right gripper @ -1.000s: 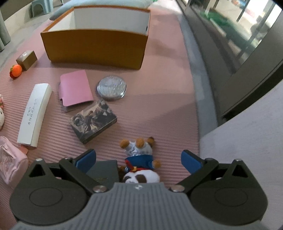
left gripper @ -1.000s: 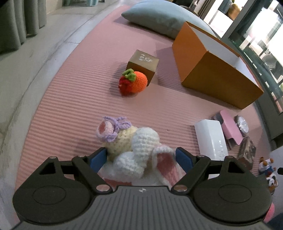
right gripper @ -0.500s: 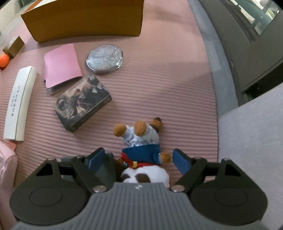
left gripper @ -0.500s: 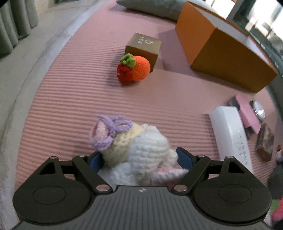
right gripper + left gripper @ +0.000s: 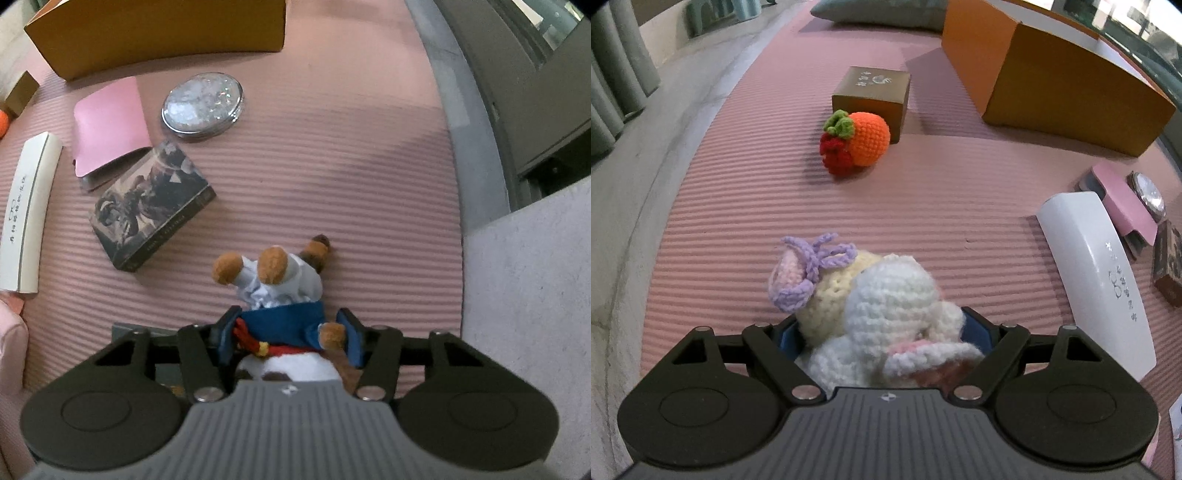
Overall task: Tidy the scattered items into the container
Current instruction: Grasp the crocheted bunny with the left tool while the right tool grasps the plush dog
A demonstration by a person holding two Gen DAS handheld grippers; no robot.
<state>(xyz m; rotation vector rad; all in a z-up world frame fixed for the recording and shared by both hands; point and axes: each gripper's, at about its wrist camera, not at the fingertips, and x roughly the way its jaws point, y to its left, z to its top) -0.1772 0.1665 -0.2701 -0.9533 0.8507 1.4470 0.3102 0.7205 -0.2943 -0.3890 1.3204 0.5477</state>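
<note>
A: Step in hand: pick-up, both sides. Plush dog (image 5: 275,306) on its back on the pink mat (image 5: 332,166), feet away from the camera, waist between the jaws of the right gripper (image 5: 288,338). Jaws closing, blue pads at or almost at the blue jacket; firm pinch not yet certain.

B: Left side?

A: Crochet bunny (image 5: 879,310) on the same mat, body between the jaws of the left gripper (image 5: 886,334). Jaws about half open, pads hard against the yarn on both sides; counted as gripped.

B: Container?

A: Orange box (image 5: 1052,81), at the far edge of the mat, well apart from both toys. Nothing visible inside from here.

B: Next move?

A: Probably: finish the right pinch, lift both toys clear, carry over the box rim, release. Soft bodies likely to sag; deep grip advisable.

B: Still scattered?

A: Crochet orange (image 5: 858,142) touching a small brown box (image 5: 873,96); white case (image 5: 1097,284); pink folder (image 5: 109,125); round mirror (image 5: 203,105); dark card box (image 5: 153,201).

B: Legible writing?

A: Silver marks on the white case and brown box, too small to read.
</note>
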